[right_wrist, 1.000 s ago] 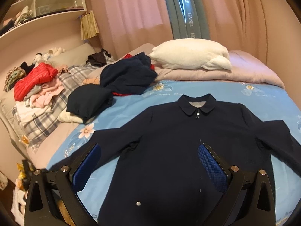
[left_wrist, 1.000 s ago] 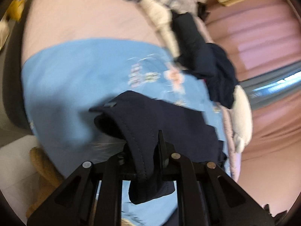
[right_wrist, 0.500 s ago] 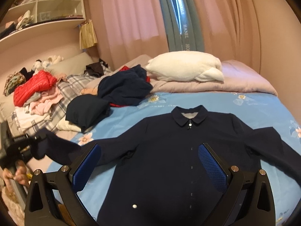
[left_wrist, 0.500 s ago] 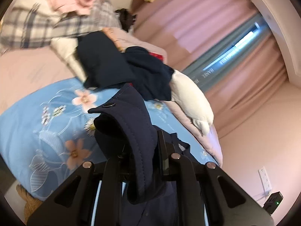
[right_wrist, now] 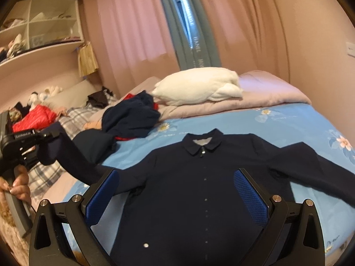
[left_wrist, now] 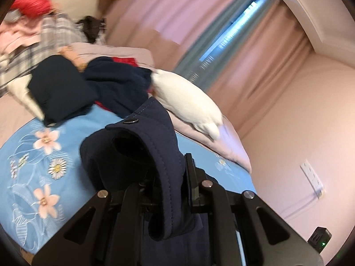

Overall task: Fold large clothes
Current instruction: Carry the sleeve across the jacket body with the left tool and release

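A navy collared jacket point(right_wrist: 199, 190) lies face up on the blue floral bedspread point(right_wrist: 277, 119), collar toward the pillows. My left gripper point(left_wrist: 170, 177) is shut on the jacket's sleeve cuff point(left_wrist: 153, 155), which has a snap button, and holds it lifted above the bed. In the right wrist view the left gripper point(right_wrist: 47, 139) shows at the far left with the sleeve point(right_wrist: 75, 161) stretched up to it. My right gripper point(right_wrist: 177, 197) is open and empty, hovering over the jacket's front near the hem. The other sleeve point(right_wrist: 310, 164) lies spread to the right.
A pile of dark clothes point(right_wrist: 131, 119) and a folded navy garment point(left_wrist: 60, 90) sit on the bed's left. A white pillow point(right_wrist: 197, 88) lies at the head. Red and plaid clothes point(right_wrist: 35, 117) are heaped further left. Pink curtains and a wall stand behind.
My left gripper has lifted the sleeve cuff up off the bed and swung toward the jacket's body. My right gripper has stayed open, its view tilting slightly upward.
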`<state>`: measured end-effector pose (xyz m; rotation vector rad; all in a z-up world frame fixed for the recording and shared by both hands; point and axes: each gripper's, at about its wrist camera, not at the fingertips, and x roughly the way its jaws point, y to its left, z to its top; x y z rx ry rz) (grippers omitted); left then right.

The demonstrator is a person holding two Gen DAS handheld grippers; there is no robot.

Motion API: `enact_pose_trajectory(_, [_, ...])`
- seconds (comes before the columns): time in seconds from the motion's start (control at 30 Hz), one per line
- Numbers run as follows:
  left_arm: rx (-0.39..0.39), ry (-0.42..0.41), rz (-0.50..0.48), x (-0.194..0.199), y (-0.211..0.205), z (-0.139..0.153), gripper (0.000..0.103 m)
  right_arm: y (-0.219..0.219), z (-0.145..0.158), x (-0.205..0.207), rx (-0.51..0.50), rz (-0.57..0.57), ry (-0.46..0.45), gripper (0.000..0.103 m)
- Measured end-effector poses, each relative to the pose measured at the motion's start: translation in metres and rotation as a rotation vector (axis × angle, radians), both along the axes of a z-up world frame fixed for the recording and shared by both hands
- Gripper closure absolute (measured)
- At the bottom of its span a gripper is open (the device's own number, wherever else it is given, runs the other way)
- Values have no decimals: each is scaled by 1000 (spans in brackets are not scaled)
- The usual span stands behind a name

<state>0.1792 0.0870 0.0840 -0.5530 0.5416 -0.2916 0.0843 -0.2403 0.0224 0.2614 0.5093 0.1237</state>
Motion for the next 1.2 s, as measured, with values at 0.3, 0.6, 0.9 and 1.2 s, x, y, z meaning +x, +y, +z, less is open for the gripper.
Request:
enact_pose_trajectory(0.3, [113,20,-169,31,-93,0,90,-40,-9,-15,38,-123,-10,0])
enact_pose_trajectory(0.6, [169,86,-321,54,-175,-26,90,-79,-21,-23,76,-241,-4,0])
enact_pose_trajectory(0.9, [237,179,-477,58,-253,-80,90,-111,-38,-32,108,-333,30,0])
enact_pose_trajectory(1.2, [310,285,-546,64,-305,-133,90,-130,-47,-41,130,-397,46,0])
